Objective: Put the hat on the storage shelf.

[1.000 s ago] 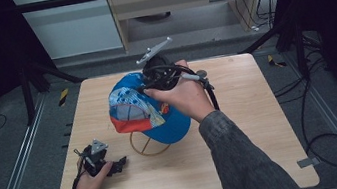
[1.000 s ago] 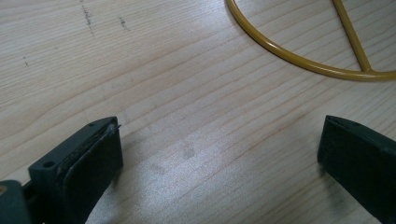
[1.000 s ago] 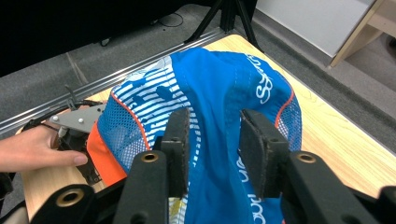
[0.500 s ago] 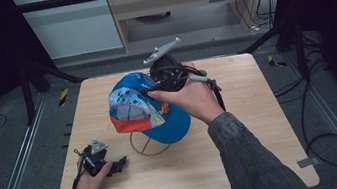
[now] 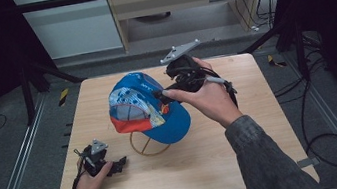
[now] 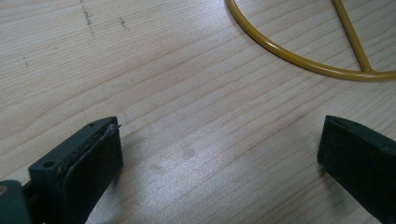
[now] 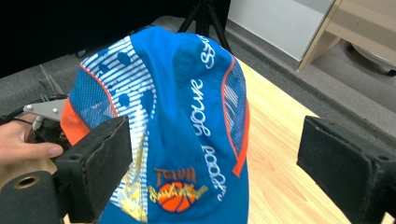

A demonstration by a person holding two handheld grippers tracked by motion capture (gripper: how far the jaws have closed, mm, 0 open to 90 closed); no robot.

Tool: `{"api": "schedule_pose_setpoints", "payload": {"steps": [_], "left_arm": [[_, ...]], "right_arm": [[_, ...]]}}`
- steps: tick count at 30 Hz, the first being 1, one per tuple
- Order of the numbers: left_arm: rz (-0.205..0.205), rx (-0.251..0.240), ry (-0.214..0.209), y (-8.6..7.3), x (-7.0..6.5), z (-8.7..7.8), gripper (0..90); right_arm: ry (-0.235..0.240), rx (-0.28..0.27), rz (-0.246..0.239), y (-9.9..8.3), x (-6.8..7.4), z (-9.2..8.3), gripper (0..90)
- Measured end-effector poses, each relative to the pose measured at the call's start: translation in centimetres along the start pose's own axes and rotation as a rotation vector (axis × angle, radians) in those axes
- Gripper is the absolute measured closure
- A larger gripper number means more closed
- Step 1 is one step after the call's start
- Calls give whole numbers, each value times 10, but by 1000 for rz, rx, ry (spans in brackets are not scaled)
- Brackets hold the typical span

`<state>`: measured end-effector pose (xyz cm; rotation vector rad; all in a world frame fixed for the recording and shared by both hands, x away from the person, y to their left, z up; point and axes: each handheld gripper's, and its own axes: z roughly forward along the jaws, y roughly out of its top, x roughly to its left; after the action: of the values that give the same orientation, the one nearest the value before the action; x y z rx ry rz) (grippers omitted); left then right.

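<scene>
High view first: we see a light wooden table (image 5: pixel 262 126) with bare board along its near edge and on its right half, open room on both; a blue cap (image 5: pixel 145 105) with an orange brim edge sits on a yellow wire stand (image 5: pixel 148 149) near the table's middle; the right hand (image 5: pixel 207 96) carries the right gripper (image 5: pixel 164 94) just beside the cap's far right side, its grey plate raised above it, and from here we cannot tell how its jaws stand; the left hand (image 5: pixel 86 185) rests the left gripper (image 5: pixel 118 163) on the board near the front left corner, well apart from the cap, just left of the stand's ring; grey floor, metal rails and dark frame posts surround the table, with a pale cabinet and cables beyond its far edge.

Left gripper view: we look along two black jaws spread wide with nothing between them but bare wood grain (image 6: pixel 196 116); a curve of the yellow ring (image 6: pixel 289 58) crosses the upper right, apart from both jaws.

Right gripper view: the jaws stand wide apart with the cap (image 7: pixel 187 121) before them, though we cannot tell whether either touches it; white lettering along the crown reads partly "youre", the rest unclear; a basketball emblem with small orange letters sits lower down; the other hand (image 7: pixel 21 151) shows at the left edge.
</scene>
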<state>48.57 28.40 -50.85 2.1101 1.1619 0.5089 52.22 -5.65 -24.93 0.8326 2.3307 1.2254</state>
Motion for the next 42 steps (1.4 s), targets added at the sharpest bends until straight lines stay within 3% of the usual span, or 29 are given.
{"api": "schedule_pose_setpoints", "payload": {"steps": [22, 42], "left_arm": [[0, -4, 1, 0, 0, 0, 0], [2, -1, 1, 0, 0, 0, 0]], "right_arm": [[-49, -8, 35, -48, -33, -36, 70], [-134, 19, 71, -86, -56, -49, 105]]}}
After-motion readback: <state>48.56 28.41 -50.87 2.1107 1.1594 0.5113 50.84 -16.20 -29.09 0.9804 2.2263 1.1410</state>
